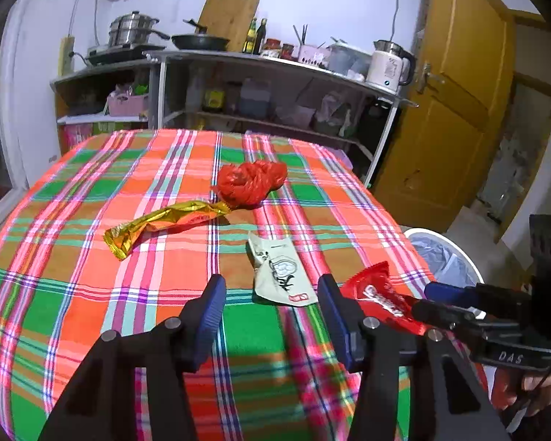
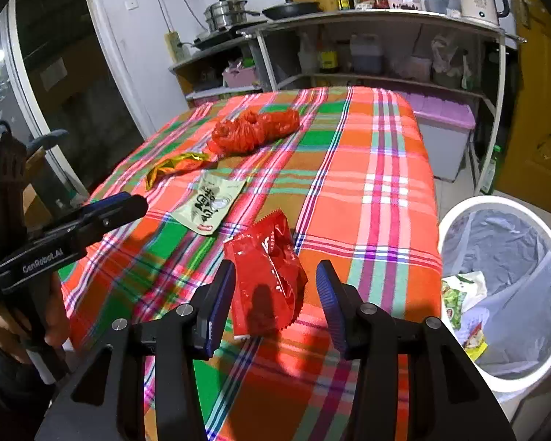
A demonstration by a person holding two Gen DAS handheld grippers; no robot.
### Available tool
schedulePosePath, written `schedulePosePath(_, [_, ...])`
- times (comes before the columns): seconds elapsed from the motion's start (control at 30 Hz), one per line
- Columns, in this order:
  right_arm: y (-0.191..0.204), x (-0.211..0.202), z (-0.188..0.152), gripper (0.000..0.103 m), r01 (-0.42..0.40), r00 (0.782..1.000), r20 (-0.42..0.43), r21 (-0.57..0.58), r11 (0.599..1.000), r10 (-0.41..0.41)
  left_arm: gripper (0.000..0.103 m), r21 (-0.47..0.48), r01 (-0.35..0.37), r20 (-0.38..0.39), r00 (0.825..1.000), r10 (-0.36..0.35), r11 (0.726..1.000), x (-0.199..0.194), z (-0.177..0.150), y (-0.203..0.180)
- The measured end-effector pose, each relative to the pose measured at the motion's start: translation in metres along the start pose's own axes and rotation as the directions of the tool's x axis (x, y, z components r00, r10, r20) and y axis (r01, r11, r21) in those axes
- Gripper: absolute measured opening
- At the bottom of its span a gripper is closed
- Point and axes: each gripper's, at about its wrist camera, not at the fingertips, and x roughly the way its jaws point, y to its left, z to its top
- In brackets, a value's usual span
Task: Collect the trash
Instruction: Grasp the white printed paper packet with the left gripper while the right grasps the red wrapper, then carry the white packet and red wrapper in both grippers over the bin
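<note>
Worktop draped in an orange, green and pink plaid cloth, with four pieces of litter on it.
A pale green printed sachet lies mid-cloth; beyond it a crumpled red plastic bag, touching a gold foil wrapper; nearer than the sachet, by the edge, a glossy red snack wrapper.

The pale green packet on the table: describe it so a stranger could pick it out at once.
On the plaid tablecloth, look near the middle, between the gold wrapper and the red wrapper. The pale green packet lies flat there, the only one with bold black characters.
</note>
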Motion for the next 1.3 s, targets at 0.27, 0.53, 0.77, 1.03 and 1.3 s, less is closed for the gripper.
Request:
schedulePosePath(0.27, [-0.001,0.023,0.002,0.04,0.016,0.999,-0.048,-0.005,1.0,-0.016,0.048,-0.02,-0.013,-0.087,0.996,0.011,1.0,0.044,0.006,0.005])
schedulePosePath(0.53, [-0.002,0.033,0.006,0.031,0.024,0.998,-0.058,-0.012,1.0,-0.025,0.044,-0.031,-0.043,-0.171,0.985,0.037,0.999,0.074,0.01,0.003])
schedulePosePath(0.77, [0.0,0.034,0.006,0.02,0.032,0.998,-0.057,-0.031,0.999,-0.033,0.022,-0.001,-0.087,-0.179,0.98,0.086,0.996,0.082,0.014,-0.003])
schedulePosePath(1.03, [0.0,0.028,0.004,0.016,0.032,0.999,-0.04,-0.028,0.999,-0.033,0.019,-0.012,-0.075,-0.163,0.984,0.072,0.997,0.072,0.01,-0.003])
schedulePosePath(1.3, [-0.005,0.008,0.004,0.016,0.043,0.999,0.002,-0.009,0.999,-0.043,0.019,-0.006,-0.028,-0.11,0.994,0.027,1.0,0.045,0.007,-0.012])
